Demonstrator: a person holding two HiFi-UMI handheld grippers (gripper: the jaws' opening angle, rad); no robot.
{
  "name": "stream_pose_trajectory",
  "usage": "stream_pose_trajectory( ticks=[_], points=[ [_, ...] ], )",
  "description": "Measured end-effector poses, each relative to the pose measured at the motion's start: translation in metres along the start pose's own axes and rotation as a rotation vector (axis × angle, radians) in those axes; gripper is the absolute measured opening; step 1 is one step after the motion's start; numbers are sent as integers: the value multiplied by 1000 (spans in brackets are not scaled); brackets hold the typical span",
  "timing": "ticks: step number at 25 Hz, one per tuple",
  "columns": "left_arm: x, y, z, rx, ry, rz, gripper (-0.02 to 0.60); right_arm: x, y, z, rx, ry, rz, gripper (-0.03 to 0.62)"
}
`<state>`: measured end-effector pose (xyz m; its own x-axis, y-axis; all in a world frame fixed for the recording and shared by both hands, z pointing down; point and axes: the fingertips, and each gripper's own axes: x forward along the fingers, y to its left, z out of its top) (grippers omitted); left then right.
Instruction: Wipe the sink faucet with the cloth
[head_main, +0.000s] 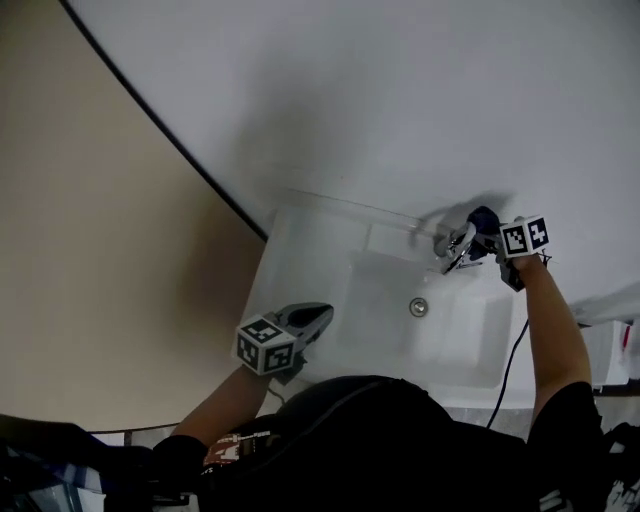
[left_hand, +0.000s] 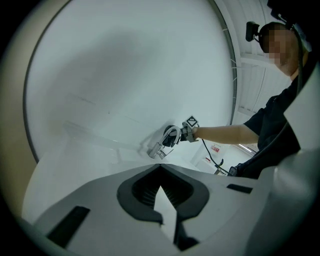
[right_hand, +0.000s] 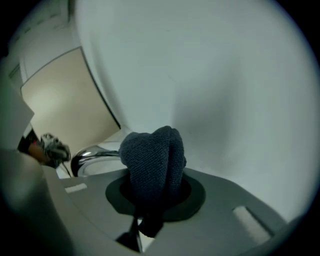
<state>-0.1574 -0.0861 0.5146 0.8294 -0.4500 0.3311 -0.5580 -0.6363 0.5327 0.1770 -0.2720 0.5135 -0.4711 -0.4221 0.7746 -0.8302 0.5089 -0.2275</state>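
Head view: a white, glossy rectangular sink (head_main: 300, 235) sits against a pale, smooth wall (head_main: 400, 90), with a round metal drain (head_main: 418, 307) in the basin floor. At the sink's back edge, toward its right corner, stands the chrome faucet (head_main: 452, 250). Its arched spout curves from the back edge out over the basin, toward the front-left. The right gripper (head_main: 482, 236), angled downward with its checkered marker cube (head_main: 526, 237) trailing, pinches a dark blue knitted cloth (head_main: 485, 218). The cloth is bunched into a rounded, ribbed wad. Its long axis follows the gripper's own line, the blunt end poking forward out of the jaws at the top of the faucet. Whether cloth and chrome actually touch cannot be made out. In the right gripper view the wad hides all but a bright curve of the spout. The left gripper (head_main: 320, 313), grey and pointed, hangs over the sink's front-left corner, its tips pressed together on nothing. The person's dark head covers the sink's front edge.
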Motion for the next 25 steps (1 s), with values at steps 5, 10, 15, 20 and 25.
stream_pose_trajectory(
  ticks=[5,10,15,20,25],
  points=[
    [-1,9,6,52,-3,-63,-9,-31,37,4,-541,325,-179,57],
    [-5,25,8,90,-24,-91,-9,-53,84,-16,-927,573,-235,55],
    [-11,27,9,80,-67,-130,-9,-27,177,-99,-1062,716,-36,55],
    [-10,37,17,56,-82,-144,-9,-12,179,-2,-992,589,-159,55],
    [-11,38,20,47,-82,-146,-9,7,81,15,-958,1016,-288,55]
  ],
)
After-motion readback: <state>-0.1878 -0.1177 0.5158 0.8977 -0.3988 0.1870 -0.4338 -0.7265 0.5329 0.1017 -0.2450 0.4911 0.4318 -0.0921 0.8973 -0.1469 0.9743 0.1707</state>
